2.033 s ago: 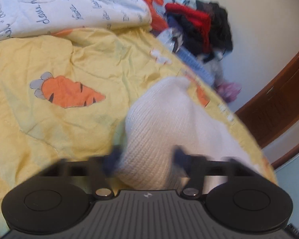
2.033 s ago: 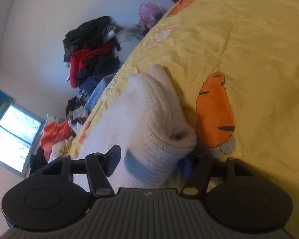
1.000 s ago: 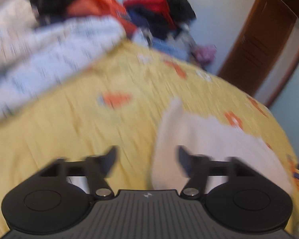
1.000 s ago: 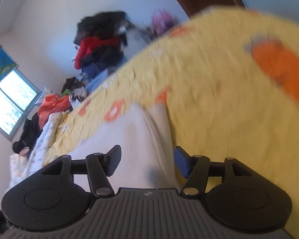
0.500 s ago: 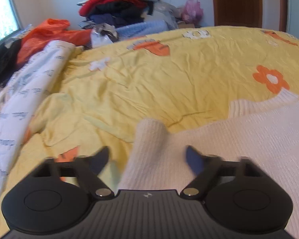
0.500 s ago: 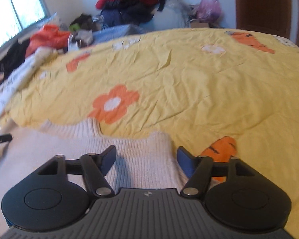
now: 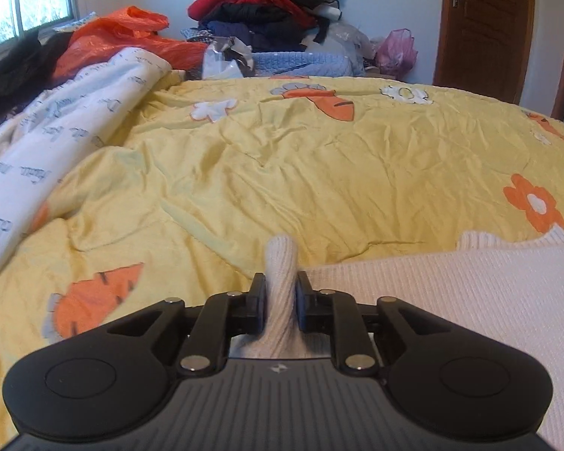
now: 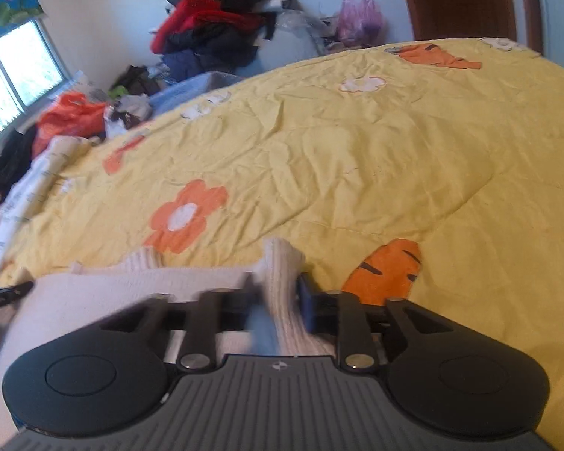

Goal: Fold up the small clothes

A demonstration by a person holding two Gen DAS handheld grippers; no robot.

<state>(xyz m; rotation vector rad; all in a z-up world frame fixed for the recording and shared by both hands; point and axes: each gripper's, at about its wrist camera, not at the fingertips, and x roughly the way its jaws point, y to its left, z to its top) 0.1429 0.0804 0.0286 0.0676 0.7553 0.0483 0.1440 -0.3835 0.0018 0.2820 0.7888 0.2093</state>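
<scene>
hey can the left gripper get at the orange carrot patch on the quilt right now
Probably not as things stand. The left gripper has its jaws closing on a bunched fold of the white knit garment; the carrot patch lies close on its left, unobstructed, once it lets go.

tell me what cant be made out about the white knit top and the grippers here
- White knit top: its near part is hidden by the left gripper body and cut off by the left wrist view's edge.
- Right gripper: its left finger is motion-blurred in the right wrist view, so contact there is unclear.
</scene>
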